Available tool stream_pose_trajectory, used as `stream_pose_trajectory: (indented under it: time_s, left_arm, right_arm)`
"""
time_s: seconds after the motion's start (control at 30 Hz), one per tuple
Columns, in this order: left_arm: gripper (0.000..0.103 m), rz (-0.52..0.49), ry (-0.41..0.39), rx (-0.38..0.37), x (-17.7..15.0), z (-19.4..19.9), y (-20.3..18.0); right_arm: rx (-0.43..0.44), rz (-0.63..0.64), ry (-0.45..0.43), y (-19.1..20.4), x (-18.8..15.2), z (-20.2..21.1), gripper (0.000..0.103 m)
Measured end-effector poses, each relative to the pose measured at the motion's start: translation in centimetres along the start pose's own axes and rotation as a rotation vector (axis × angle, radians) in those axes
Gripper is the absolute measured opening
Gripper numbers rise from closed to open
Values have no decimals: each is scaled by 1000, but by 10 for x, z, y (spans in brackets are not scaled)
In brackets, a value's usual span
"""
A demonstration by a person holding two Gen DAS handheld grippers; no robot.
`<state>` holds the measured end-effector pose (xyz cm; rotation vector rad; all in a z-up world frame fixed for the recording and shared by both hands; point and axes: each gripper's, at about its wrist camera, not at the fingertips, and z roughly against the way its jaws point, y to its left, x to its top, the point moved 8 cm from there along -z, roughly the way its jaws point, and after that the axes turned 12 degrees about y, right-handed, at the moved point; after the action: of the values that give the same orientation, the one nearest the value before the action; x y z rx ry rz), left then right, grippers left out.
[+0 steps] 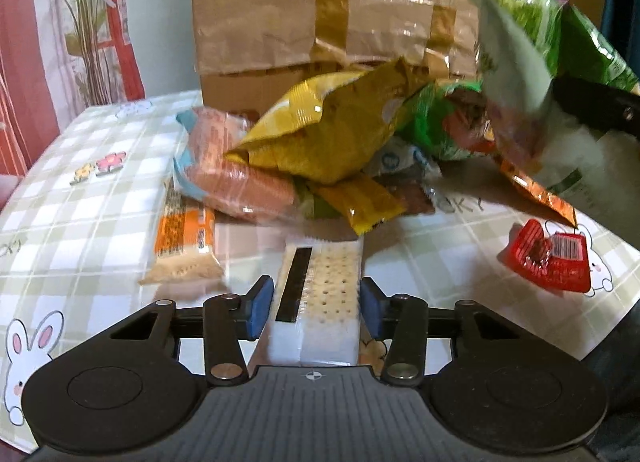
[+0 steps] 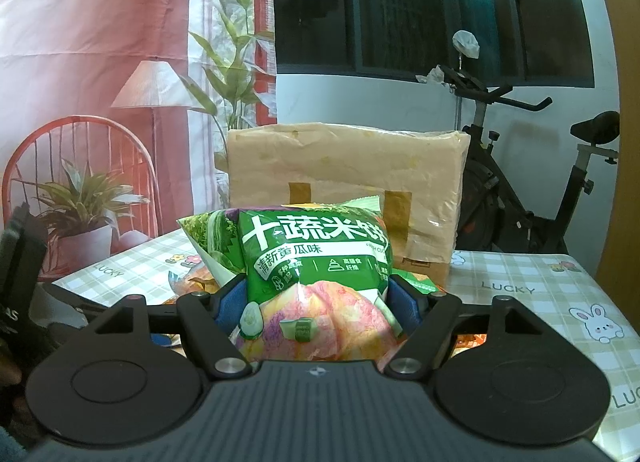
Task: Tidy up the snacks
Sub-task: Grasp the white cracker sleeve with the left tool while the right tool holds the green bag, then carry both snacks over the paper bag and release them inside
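A clear-wrapped pack of pale dotted crackers (image 1: 328, 290) lies on the checked tablecloth (image 1: 80, 189), pointing away from me. My left gripper (image 1: 316, 302) straddles it, its blue pads (image 1: 260, 306) close beside both long sides, a thin gap showing on the left. My right gripper (image 2: 316, 302) is shut on a puffy green rice-cracker bag (image 2: 316, 246), held upright above the table. The left wrist view shows that bag (image 1: 520, 41) hanging at the upper right, with a black right-gripper finger (image 1: 592, 109) across it.
A snack pile lies beyond the crackers: a yellow bag (image 1: 328, 129), a pink-orange pack (image 1: 232, 165), an orange biscuit pack (image 1: 184, 238), small bars. A red packet (image 1: 548, 262) lies at right. A taped cardboard box (image 2: 344, 165) stands behind. An exercise bike (image 2: 520, 189) is off the table.
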<state>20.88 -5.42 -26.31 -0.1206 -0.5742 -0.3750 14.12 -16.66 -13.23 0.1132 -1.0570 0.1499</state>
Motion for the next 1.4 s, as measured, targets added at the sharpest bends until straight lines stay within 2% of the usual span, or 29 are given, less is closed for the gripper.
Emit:
stream_pose_trajectory:
  time_s: [0.17, 0.43, 0.53, 0.7, 0.83, 1.4]
  left_arm:
    - [50, 11, 14, -18, -1, -6, -1]
    - [55, -41, 3, 23, 1, -18, -9]
    - [49, -35, 0, 19, 1, -17, -7]
    - [49, -27, -9, 58, 0, -13, -1]
    - [49, -2, -37, 36, 3, -3, 2]
    - [49, 27, -215, 43, 23, 47, 3]
  right_arm:
    - [3, 0, 0, 0, 0, 1, 75]
    - [8, 0, 7, -1, -1, 1, 75]
    - [6, -2, 8, -2, -1, 1, 75]
    - [10, -6, 14, -1, -2, -1, 75]
    - [10, -8, 11, -2, -2, 0, 75]
    - [7, -12, 7, -2, -2, 0, 75]
